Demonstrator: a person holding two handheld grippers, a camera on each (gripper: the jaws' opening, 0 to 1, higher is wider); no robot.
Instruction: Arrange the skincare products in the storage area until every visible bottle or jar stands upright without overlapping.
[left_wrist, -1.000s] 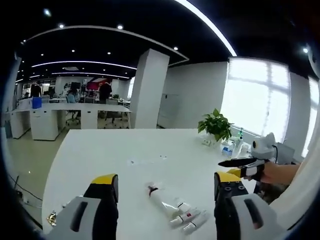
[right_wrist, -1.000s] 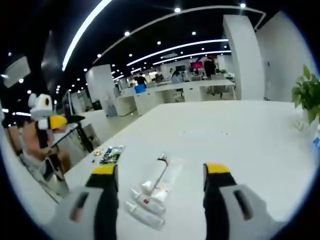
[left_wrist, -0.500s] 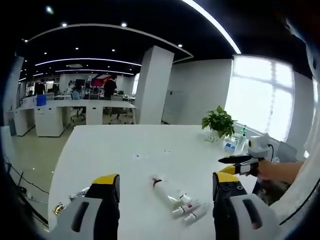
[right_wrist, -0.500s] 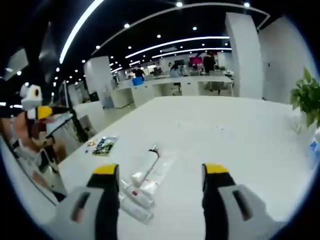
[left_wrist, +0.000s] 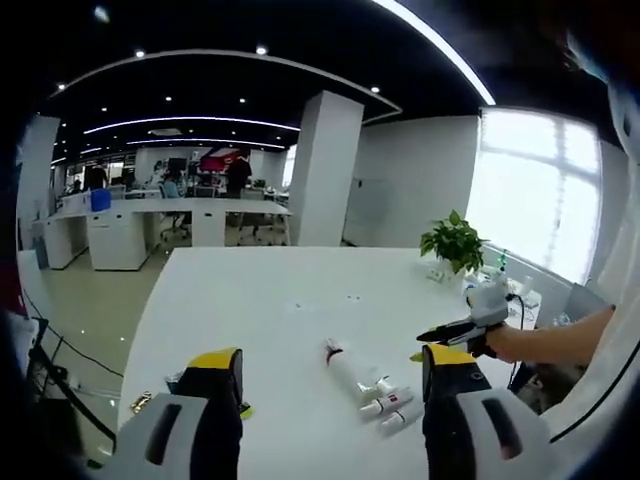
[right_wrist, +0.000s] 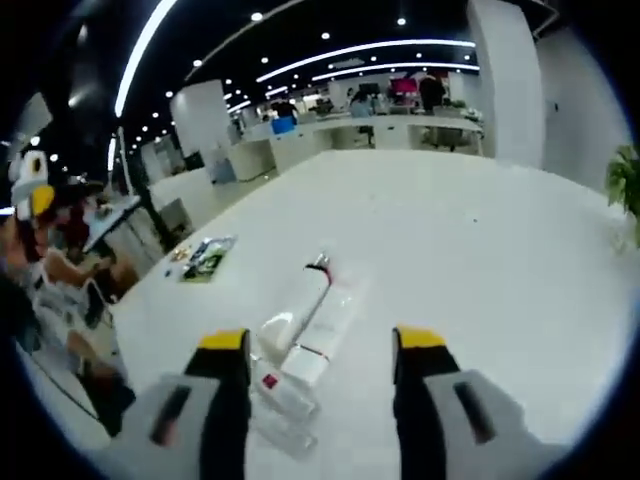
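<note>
Worktop (right_wrist: 480, 240), broad, white and glossy, stretches ahead of both hand-held grippers. Left hand-held gripper (left_wrist: 330, 375) and right hand-held gripper (right_wrist: 320, 352) hover with jaws apart, holding nothing. White plastic skincare tubes and bottles (right_wrist: 300, 335) lie flat, touching, just ahead between the right jaws. Risk, I judge: nudging one rounded tube rolls its neighbours away, because they overlap.

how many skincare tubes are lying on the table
4, as far as I can tell, bunched together lying flat: the long tube, the wide tube beside it, and two small tubes nearer the right gripper's fingers. Overlaps may hide more.
</note>
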